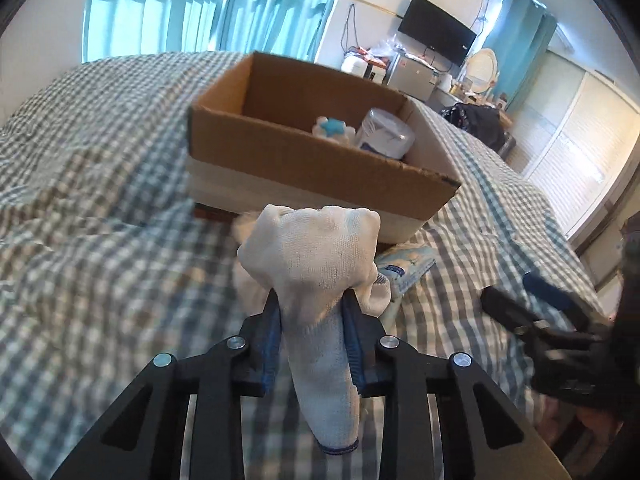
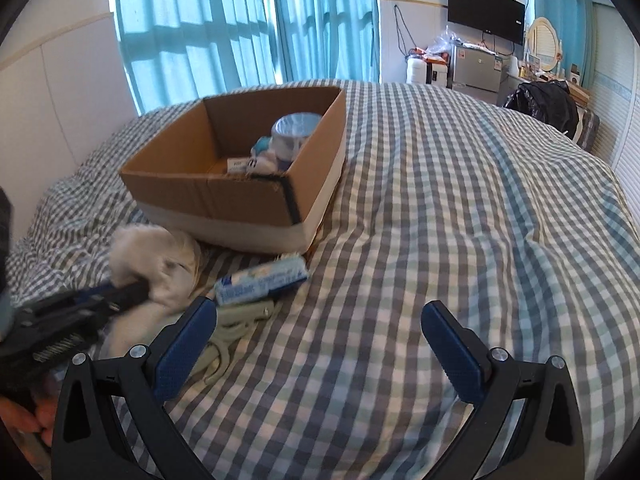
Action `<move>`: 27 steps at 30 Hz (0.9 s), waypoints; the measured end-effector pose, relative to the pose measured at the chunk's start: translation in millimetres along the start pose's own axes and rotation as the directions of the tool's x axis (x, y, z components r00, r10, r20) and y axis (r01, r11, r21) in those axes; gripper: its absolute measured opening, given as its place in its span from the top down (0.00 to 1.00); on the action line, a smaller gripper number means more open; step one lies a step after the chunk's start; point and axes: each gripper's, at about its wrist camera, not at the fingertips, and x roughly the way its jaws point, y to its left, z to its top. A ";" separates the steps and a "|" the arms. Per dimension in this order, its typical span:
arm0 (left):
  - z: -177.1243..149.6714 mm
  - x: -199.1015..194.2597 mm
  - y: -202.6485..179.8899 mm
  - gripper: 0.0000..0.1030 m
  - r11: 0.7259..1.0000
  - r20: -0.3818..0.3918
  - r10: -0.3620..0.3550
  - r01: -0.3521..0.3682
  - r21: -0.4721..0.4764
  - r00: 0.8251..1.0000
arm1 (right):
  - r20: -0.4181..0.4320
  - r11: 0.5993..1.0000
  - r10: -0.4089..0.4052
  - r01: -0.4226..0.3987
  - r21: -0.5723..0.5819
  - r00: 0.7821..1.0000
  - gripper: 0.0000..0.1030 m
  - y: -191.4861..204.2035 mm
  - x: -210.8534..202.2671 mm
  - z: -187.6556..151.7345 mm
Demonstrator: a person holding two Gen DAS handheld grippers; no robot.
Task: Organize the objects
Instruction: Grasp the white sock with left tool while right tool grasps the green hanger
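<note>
My left gripper holds a white knitted glove, the jaws pinched tight on its middle so the cuff hangs toward me and the fingers bunch up in front. The glove is lifted just above the bed, close before an open cardboard box. Inside the box sit a round white tub and a small blue and white toy.

My right gripper hovers over the bedcover with its jaws spread wide and nothing between them. Just beyond its left finger lie a flat blue and white packet and a pale, looped thing I cannot identify, both near the box's front wall.

To do this well, I judge I should raise the glove clear of the box's near rim, carry it over the open space inside, then release it so the hanging cuff does not snag.

The bed wears a grey and white checked cover. Behind it are teal curtains, a wall-mounted screen and a cluttered dresser.
</note>
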 end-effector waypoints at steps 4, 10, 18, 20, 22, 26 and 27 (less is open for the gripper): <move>5.1 -27.8 16.3 0.72 0.999 0.042 0.030 -0.031 0.025 0.999 | -0.056 1.000 0.008 -0.007 0.010 0.998 0.00 23.6 13.5 -6.3; -0.3 -32.6 53.7 0.72 0.982 0.059 0.186 -0.187 0.017 0.981 | -0.140 0.999 0.021 -0.027 -0.038 0.990 0.00 71.9 39.6 -12.9; -12.5 -23.3 84.3 0.72 0.981 0.045 0.191 -0.189 -0.031 0.981 | -0.244 1.000 0.014 -0.017 -0.012 0.970 0.00 92.7 88.8 -21.4; -13.7 -19.7 87.6 0.72 0.983 0.041 0.184 -0.183 -0.036 0.982 | -0.248 0.999 0.018 -0.030 -0.044 0.969 0.01 101.4 93.3 -25.1; -14.6 -15.9 91.6 0.72 0.982 0.033 0.185 -0.183 -0.044 0.982 | -0.251 0.996 -0.009 -0.013 -0.085 0.968 0.01 106.9 96.3 -30.5; -15.0 -18.3 89.3 0.72 0.983 0.040 0.182 -0.180 -0.045 0.983 | -0.244 0.994 0.010 -0.037 -0.105 0.970 0.12 104.1 89.9 -34.2; -14.7 -19.4 86.5 0.72 0.982 0.043 0.188 -0.186 -0.038 0.981 | -0.237 0.993 0.016 -0.044 -0.113 0.971 0.13 103.5 84.5 -34.0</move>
